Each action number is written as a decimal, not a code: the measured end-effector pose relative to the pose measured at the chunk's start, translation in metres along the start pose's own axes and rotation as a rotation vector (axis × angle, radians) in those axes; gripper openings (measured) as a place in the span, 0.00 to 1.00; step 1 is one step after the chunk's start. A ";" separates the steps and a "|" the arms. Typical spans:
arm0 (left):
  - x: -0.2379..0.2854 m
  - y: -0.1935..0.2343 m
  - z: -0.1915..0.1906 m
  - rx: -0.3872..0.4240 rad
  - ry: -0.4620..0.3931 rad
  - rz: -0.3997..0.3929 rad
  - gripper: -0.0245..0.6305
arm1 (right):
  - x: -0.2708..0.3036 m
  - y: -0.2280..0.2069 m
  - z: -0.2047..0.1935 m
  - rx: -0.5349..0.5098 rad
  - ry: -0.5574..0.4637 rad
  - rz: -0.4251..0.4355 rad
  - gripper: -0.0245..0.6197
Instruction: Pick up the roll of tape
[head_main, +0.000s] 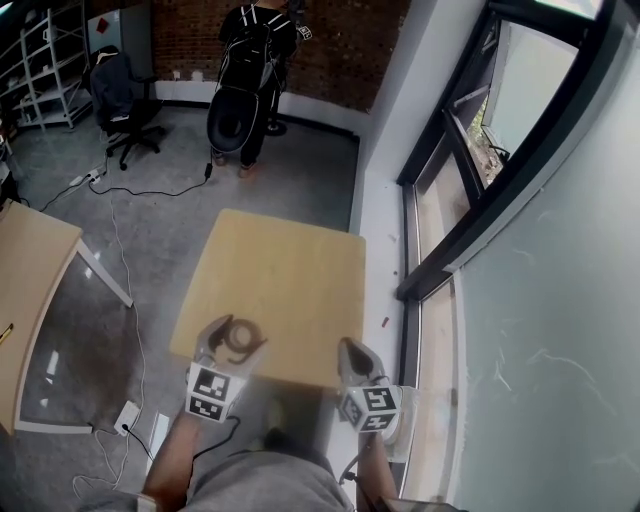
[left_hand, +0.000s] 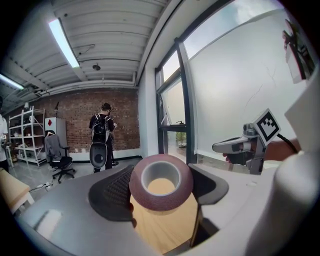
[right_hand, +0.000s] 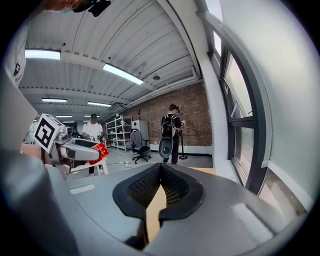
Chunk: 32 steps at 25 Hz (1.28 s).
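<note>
The roll of tape (head_main: 241, 338) is dark red-brown with a pale grey core. It sits between the jaws of my left gripper (head_main: 233, 340), over the near left corner of the light wooden table (head_main: 280, 270). In the left gripper view the roll of tape (left_hand: 161, 201) is clamped between the two black pads, hole facing the camera, with the table (left_hand: 165, 225) visible below it. My right gripper (head_main: 352, 350) hovers at the table's near right edge. In the right gripper view the right gripper (right_hand: 161, 172) has its pads pressed together with nothing between them.
A person with a backpack (head_main: 250, 60) stands at the far end of the room, near an office chair (head_main: 120, 100). A second table (head_main: 30, 290) stands to the left, with cables (head_main: 120, 230) on the floor. Window frames (head_main: 450, 200) run along the right.
</note>
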<state>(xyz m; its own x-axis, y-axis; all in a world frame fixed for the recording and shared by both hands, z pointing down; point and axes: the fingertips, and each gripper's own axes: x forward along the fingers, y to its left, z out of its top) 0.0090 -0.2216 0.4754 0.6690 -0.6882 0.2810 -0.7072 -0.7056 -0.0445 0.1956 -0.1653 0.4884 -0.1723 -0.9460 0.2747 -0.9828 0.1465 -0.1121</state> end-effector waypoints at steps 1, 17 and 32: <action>-0.006 -0.001 0.001 0.002 -0.004 0.003 0.55 | -0.005 0.001 0.001 -0.002 -0.014 -0.006 0.06; -0.089 -0.012 0.010 0.021 -0.092 0.046 0.55 | -0.078 0.029 0.013 -0.003 -0.098 -0.018 0.06; -0.121 -0.020 0.009 0.051 -0.095 0.066 0.55 | -0.108 0.030 0.005 -0.016 -0.119 -0.029 0.06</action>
<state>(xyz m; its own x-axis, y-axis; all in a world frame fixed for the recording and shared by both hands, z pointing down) -0.0557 -0.1260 0.4342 0.6421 -0.7443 0.1838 -0.7393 -0.6646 -0.1088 0.1852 -0.0604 0.4506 -0.1355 -0.9774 0.1620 -0.9884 0.1220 -0.0903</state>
